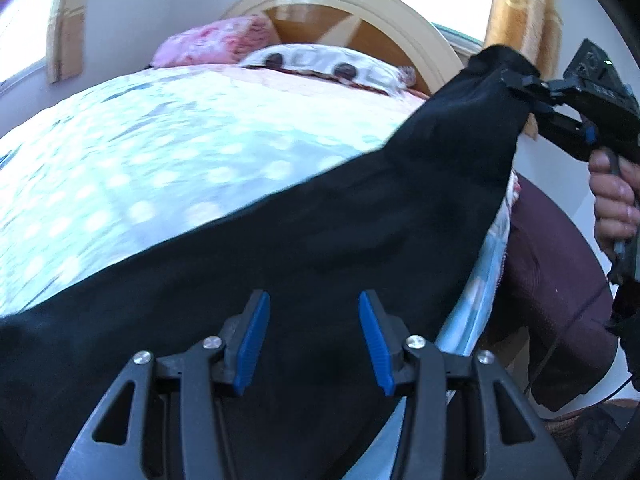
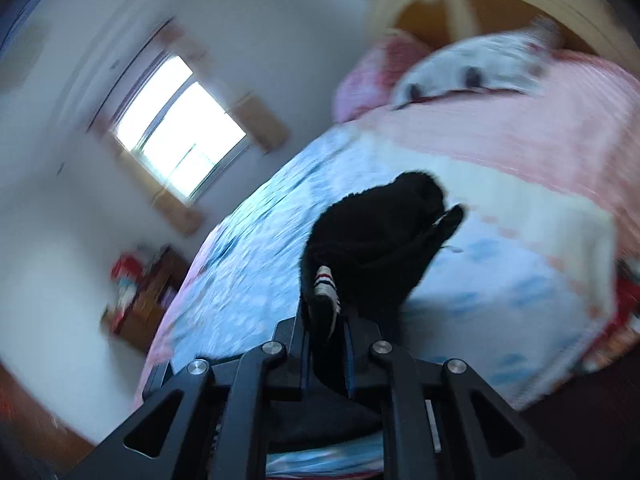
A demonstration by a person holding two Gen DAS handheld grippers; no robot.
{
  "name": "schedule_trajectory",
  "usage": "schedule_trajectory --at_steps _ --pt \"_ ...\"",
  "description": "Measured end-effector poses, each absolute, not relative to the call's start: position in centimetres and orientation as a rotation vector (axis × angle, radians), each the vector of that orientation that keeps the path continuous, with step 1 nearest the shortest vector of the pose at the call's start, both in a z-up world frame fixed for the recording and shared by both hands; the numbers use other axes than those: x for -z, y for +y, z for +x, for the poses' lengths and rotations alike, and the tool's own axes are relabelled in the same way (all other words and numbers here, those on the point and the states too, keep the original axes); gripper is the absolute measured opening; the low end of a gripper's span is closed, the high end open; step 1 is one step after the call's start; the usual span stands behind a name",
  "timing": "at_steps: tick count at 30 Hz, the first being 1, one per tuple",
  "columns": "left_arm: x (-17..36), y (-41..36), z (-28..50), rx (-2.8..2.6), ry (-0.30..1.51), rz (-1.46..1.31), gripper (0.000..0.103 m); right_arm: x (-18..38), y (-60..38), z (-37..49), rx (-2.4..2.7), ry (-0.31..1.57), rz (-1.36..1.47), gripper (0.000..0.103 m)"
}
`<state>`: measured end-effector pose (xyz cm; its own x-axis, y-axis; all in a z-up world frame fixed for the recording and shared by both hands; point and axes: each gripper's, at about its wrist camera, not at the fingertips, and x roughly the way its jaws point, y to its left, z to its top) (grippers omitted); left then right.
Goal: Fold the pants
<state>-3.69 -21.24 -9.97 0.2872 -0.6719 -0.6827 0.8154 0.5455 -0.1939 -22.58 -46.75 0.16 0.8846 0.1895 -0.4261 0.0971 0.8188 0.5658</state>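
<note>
While the left gripper [image 1: 314, 340] is hovering closest to its own camera with its blue-padded jaws spread wide and nothing between them, the black pants [image 1: 320, 240] are lying just beyond its fingertips, draped across the near edge of the bed [image 1: 140, 160]. Stretching away from that edge, the dark cloth is rising up and to the right, off the blue-dotted bedspread, toward the right gripper [image 1: 520, 94]. That gripper's jaws are pinching one end of the pants and lifting it above the bed; the person's right hand [image 1: 614, 204] is wrapping the handle beside the bed. Seen from the right wrist, the right gripper [image 2: 326, 332] is pressing its jaws onto bunched black fabric [image 2: 372, 244], with a small striped tag [image 2: 322, 280] showing at the grip. Farther along the bed, a pink pillow [image 1: 216, 42] and a white patterned pillow [image 1: 320, 62] are resting against the arched wooden headboard [image 1: 360, 4]. Beyond the far side of the bed, a bright window [image 2: 180, 128] is glowing.
</note>
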Motion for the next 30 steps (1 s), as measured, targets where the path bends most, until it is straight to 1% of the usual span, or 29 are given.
schedule_trajectory --at_steps 4,8,14,16,17,19,20,21,22,23,24,30 --pt "9.2 -16.4 -2.9 0.923 0.785 0.157 0.050 -0.8 -40.3 -18.7 -0.188 0.553 0.501 0.013" --pt "8.9 -10.7 -2.2 0.816 0.780 0.117 0.050 1.0 -33.1 -14.5 -0.324 0.637 0.418 0.013" --pt "10.0 -2.6 -1.4 0.664 0.818 0.026 0.050 6.8 -22.1 -9.3 -0.482 0.783 0.315 0.013" --pt "10.6 -1.3 -1.2 0.656 0.845 -0.018 0.050 9.1 -19.4 -8.1 -0.500 0.840 0.266 0.013" --pt "10.9 -1.0 -1.3 0.653 0.852 -0.029 0.050 10.4 -18.0 -7.7 -0.514 0.894 0.235 0.016" --pt "11.2 -1.1 -1.6 0.656 0.857 -0.037 0.050 12.2 -15.6 -7.6 -0.509 0.990 0.140 0.017" --pt "11.3 -1.3 -1.6 0.669 0.860 -0.044 0.050 12.3 -15.4 -7.6 -0.510 0.995 0.105 0.023" --pt "11.3 -1.5 -1.7 0.680 0.863 -0.050 0.050 12.1 -15.2 -8.0 -0.519 0.982 0.070 0.032" --pt "11.5 -1.8 -1.6 0.699 0.868 -0.062 0.050 11.8 -15.3 -7.8 -0.531 0.982 0.064 0.037" --pt "11.5 -2.0 -1.4 0.717 0.876 -0.072 0.050 11.6 -15.7 -8.2 -0.560 0.988 0.074 0.048" --pt "11.7 -2.8 -1.3 0.735 0.884 -0.079 0.050 11.3 -16.1 -8.5 -0.573 0.990 0.089 0.053" --pt "12.3 -7.2 -0.6 0.829 0.948 -0.069 0.050 9.5 -21.4 -11.2 -0.507 0.914 0.151 0.053"
